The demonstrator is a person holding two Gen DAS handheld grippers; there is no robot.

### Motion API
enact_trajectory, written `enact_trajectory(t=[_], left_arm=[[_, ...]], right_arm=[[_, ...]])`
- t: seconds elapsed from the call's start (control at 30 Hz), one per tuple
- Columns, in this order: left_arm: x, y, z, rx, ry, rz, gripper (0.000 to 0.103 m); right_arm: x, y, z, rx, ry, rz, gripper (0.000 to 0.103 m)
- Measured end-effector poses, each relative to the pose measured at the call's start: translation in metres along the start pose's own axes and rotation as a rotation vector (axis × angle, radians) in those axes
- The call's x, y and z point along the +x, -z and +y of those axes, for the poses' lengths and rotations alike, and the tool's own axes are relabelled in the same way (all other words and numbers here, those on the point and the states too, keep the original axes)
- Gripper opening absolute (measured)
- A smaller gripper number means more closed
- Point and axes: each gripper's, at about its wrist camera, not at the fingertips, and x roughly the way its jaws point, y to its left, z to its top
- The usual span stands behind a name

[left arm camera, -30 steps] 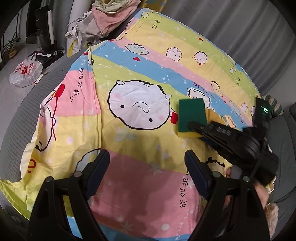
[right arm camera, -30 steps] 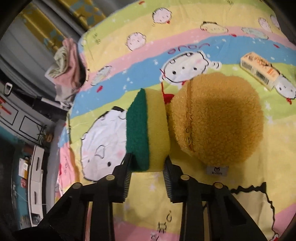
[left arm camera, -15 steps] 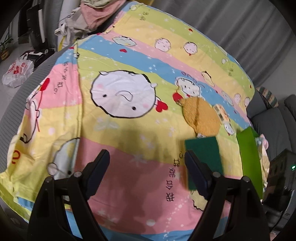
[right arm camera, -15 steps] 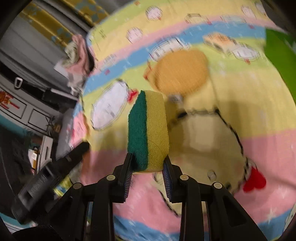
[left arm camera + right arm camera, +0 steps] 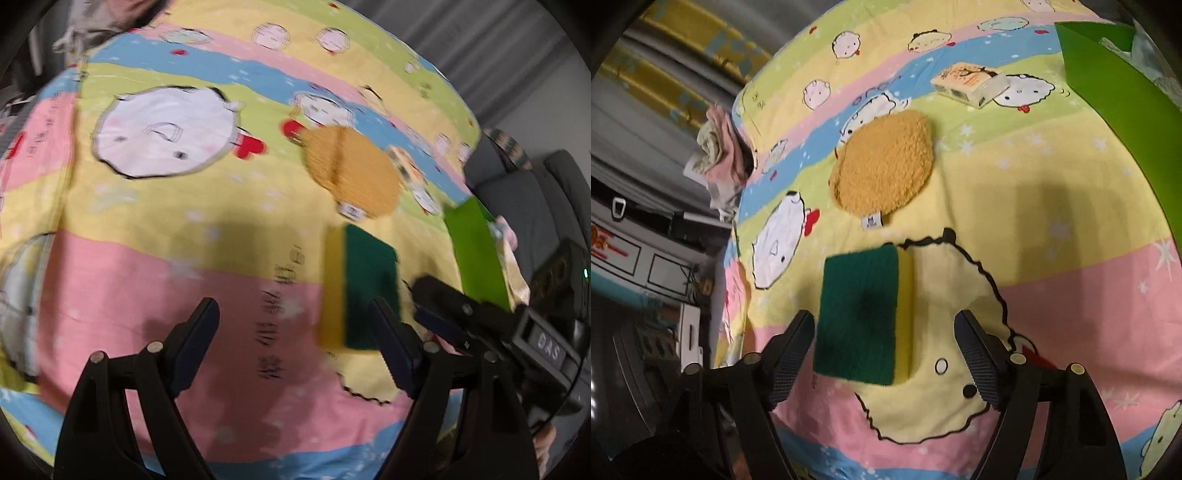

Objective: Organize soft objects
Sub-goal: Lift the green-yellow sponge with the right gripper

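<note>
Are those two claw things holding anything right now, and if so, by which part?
Nothing is held. The right gripper has just opened; the sponge lies on the bedsheet between its pads, untouched. The left gripper is open and empty.

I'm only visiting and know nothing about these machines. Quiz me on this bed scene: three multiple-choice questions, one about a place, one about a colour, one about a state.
1. Where does the sponge lie?
A. in the green bin
B. on the bedsheet, nearer the camera than the brown plush pad
C. on top of the small box

2. What colours is the sponge?
A. green and yellow
B. red and white
C. all blue

3. How are the right tongs?
A. clamped on the sponge
B. clamped on the pad
C. open

Answers: 1 B, it lies flat on the sheet below the pad. 2 A, green face, yellow edge. 3 C, neither pad presses the sponge.
</note>
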Motion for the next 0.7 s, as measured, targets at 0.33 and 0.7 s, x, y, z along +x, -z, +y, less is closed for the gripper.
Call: enact_trajectory(t=[0.33, 0.7], left_arm=[[0.015, 0.012, -0.034, 0.12, 0.08, 0.047, 0.047], [0.014, 0.007, -0.08, 0.228, 0.087, -0.031, 0.041]], right_arm=[[0.026, -0.002, 0.002, -0.01, -0.051, 0.042, 0.062], [-0.006, -0.011, 0.0, -0.004, -0.068, -0.068, 0.056]])
